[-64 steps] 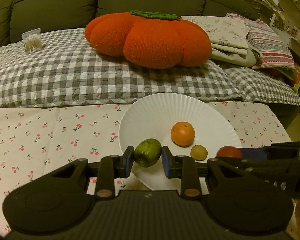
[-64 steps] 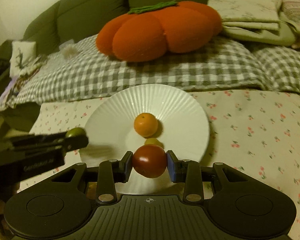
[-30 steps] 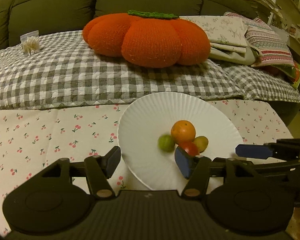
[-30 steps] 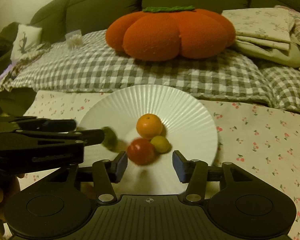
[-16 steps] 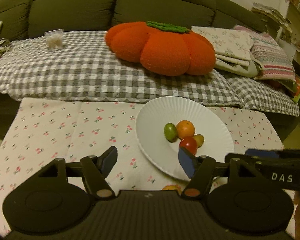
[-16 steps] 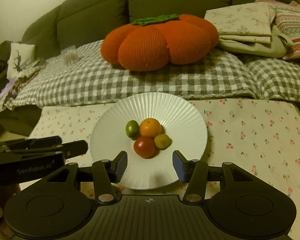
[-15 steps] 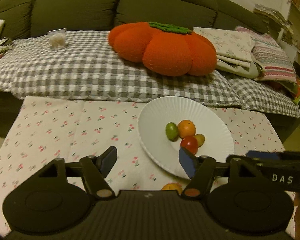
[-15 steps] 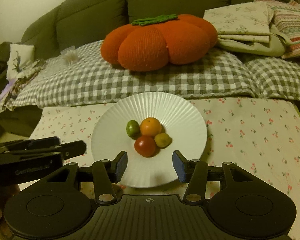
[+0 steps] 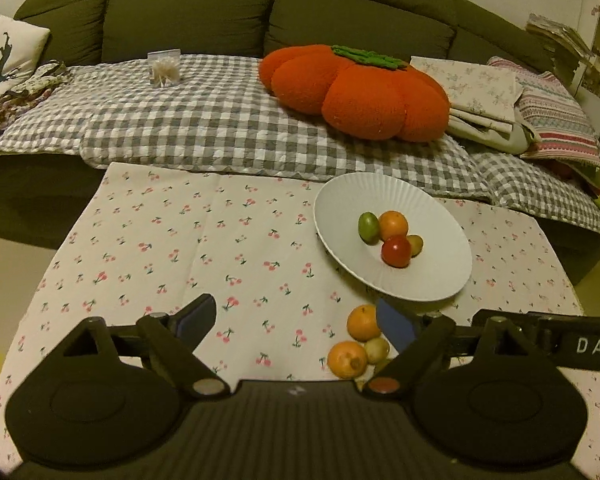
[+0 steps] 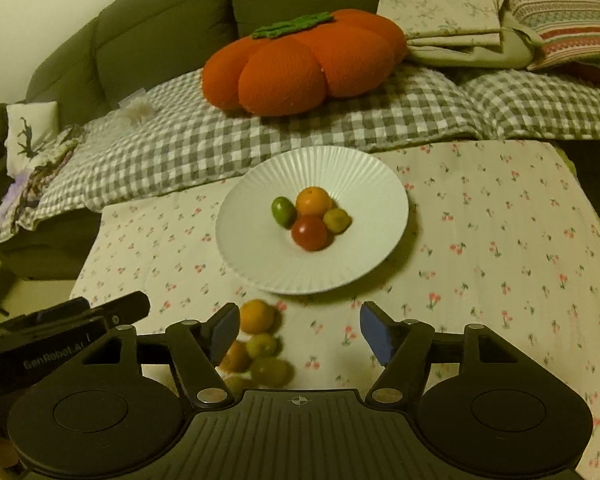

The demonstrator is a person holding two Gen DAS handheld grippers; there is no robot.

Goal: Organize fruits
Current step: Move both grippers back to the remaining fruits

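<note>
Grippers first, low in both frames: the left gripper [image 9: 296, 320] and the right gripper [image 10: 294, 330] each have their fingers spread wide apart with nothing between them. Just past them, low and centre in both views, a loose cluster of fruit [image 9: 358, 342] lies on the cherry-print tablecloth [image 9: 172, 248], close to the near rim of the plate; the right wrist view shows orange and pale green pieces touching one another, somewhat blurred. Further on, toward the middle of the frame, the white ribbed plate [image 10: 364, 184] carries four pieces huddled together: a green fruit [image 10: 283, 211], an orange [image 10: 313, 201], a red tomato-like fruit [image 10: 310, 233] and a small yellowish one [image 10: 337, 220]. By my reckoning the job is roughly half done, with the cluster on the cloth yet to be lifted onto the plate. Beyond the table's far edge runs a grey checked blanket [image 9: 204, 120] over a dark green sofa [image 9: 188, 8], with a big orange pumpkin cushion [image 9: 356, 88] in the upper middle and folded linens [image 10: 452, 12] at upper right.
</note>
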